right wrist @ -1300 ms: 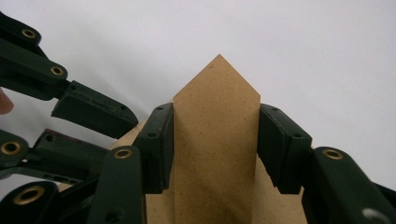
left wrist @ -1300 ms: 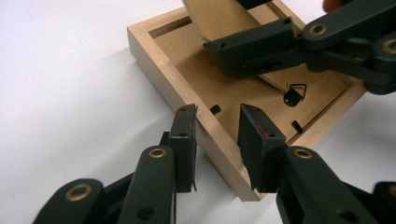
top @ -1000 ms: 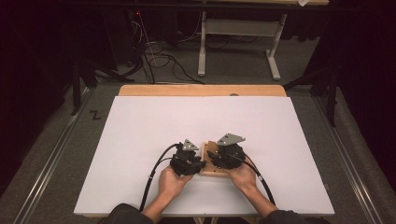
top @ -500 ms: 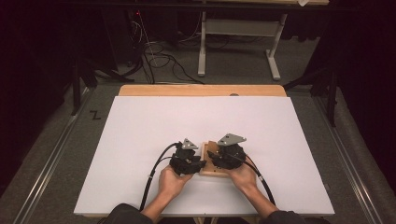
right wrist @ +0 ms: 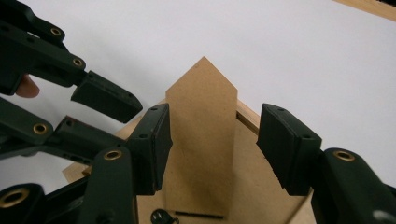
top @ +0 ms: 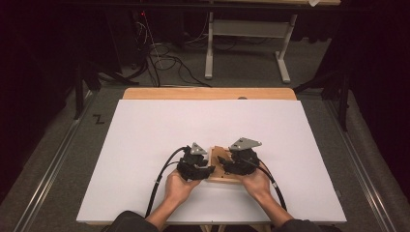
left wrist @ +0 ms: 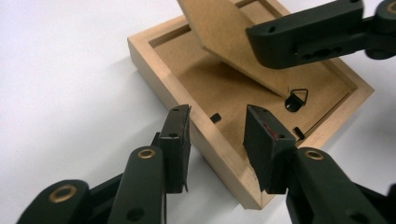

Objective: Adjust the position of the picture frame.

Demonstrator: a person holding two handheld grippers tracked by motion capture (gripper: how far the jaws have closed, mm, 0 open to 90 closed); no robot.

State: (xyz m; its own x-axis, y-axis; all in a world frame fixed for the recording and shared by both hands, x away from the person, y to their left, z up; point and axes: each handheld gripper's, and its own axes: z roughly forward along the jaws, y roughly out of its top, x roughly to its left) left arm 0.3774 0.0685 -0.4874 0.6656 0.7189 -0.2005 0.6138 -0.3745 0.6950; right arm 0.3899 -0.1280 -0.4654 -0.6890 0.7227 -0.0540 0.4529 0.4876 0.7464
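White counter [top: 145,145] carries a wooden frame [left wrist: 196,126] lying back-up near its front edge. Left gripper [left wrist: 217,140] straddles its rail, jaws just opening; right gripper [right wrist: 212,144], jaws opening wide, flanks the raised stand [right wrist: 201,130].

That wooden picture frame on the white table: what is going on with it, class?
A person works on a wooden picture frame lying face down on the white table, a gripper in each hand. The left gripper straddles the frame's near edge, its jaws just opening. The right gripper has the raised stand flap between its fingers, which have also just been opening: the left one is at its edge, the right one stands clear.
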